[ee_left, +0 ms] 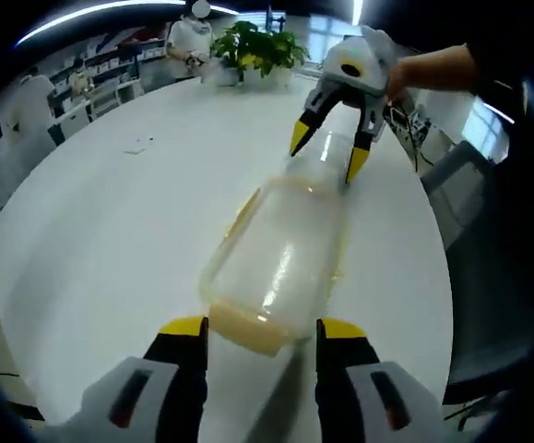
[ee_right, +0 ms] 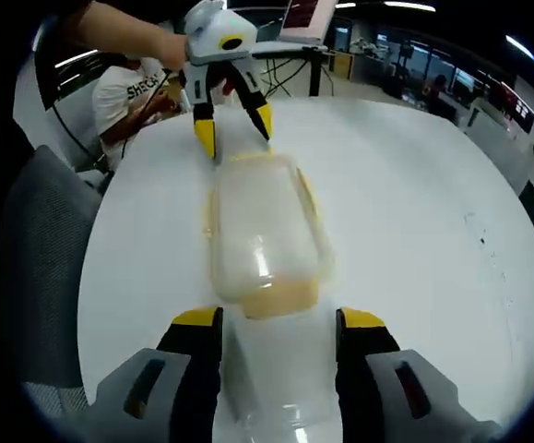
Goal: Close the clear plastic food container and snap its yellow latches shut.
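the clear plastic food container lies long-ways on the white round table, near the side where the person stands, with the lid seemingly resting on it and its yellow latches showing at the ends and along the sides. it looks empty and thin-walled, so i'd judge it light, a bit springy and slick on that glossy top; a push at one end alone would likely send it sliding, so bracing one end while pressing a latch at the other seems the sensible hold, on the yellow tabs and not the clear walls. the left gripper has its jaws spread apart just at the near end of the box, holding nothing. the right gripper stands at the far end, jaws likewise parted, tips down at the lid's edge; whether they touch it i cannot tell. there is plenty of bare table to one side, but the other long side sits fairly near the table edge, with a grey chair just beyond. a potted plant stands well apart at the far rim.
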